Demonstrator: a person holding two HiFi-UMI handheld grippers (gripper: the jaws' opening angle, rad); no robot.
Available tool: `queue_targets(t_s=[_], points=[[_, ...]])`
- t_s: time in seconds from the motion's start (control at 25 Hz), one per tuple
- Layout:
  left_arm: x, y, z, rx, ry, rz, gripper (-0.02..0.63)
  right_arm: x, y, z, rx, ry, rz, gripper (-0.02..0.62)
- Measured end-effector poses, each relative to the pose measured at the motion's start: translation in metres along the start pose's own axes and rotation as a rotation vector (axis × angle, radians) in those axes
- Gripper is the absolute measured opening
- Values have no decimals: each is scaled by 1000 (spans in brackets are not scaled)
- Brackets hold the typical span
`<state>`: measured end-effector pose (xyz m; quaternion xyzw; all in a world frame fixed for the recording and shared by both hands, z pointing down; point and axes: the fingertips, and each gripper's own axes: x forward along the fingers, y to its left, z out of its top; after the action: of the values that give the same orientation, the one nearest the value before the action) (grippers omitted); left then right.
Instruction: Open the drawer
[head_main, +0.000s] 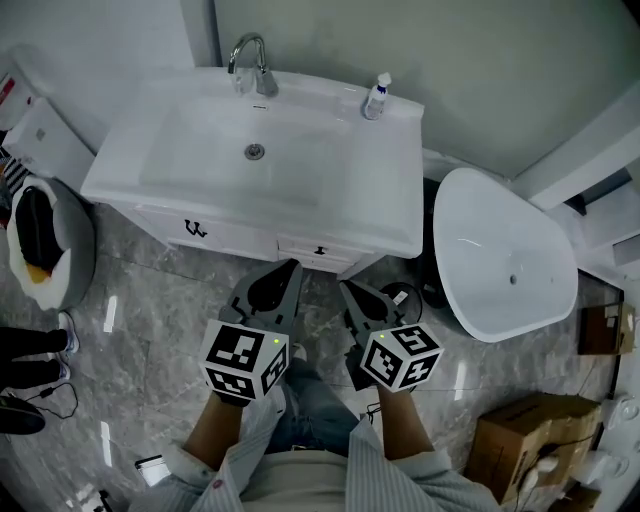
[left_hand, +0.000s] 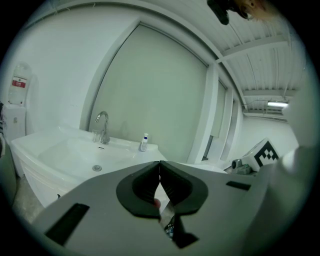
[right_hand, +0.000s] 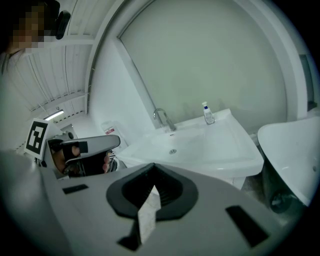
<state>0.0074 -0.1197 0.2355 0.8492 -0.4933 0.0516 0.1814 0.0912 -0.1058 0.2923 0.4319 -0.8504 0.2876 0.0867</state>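
There are two grippers. The left gripper (head_main: 290, 270) and the right gripper (head_main: 347, 290) are side by side, close to the front of the sink cabinet (head_main: 240, 238) but not touching it. Each one has its jaws pressed together, with nothing between them.

There is one white sink (head_main: 210, 150) with one shiny tap (head_main: 250, 62) at the back. One small bottle (head_main: 376, 98) with a blue top stands on the back rim, to the right of the tap. There is one round drain (head_main: 255, 151) in the bowl.

I count two dark handles on the cabinet front. One handle (head_main: 196, 229) is over on the left. The other handle (head_main: 320, 250) is on the drawer (head_main: 298, 250), a small white drawer under the sink's front edge, right in front of the two grippers. It is shut.

The floor (head_main: 150, 320) is grey stone with pale streaks, and it is shiny. The walls are plain and light. One big white oval basin (head_main: 505, 255) stands to the right of the sink. One cardboard box (head_main: 525, 430) sits on the floor further right.
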Motion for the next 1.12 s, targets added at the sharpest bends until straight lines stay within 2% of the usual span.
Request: queue_targets(t_s=[0.28,0.52,1.12], points=[[12,17,-1,1,16,-6,17,19,-3,0,25,3,-24,8],[21,33,-17,-16,42,8,17,36,-11,-5,39,5,-46,8],[50,62,-102,-62,121,47,17,81,-61,-61,77,67,-105,8]])
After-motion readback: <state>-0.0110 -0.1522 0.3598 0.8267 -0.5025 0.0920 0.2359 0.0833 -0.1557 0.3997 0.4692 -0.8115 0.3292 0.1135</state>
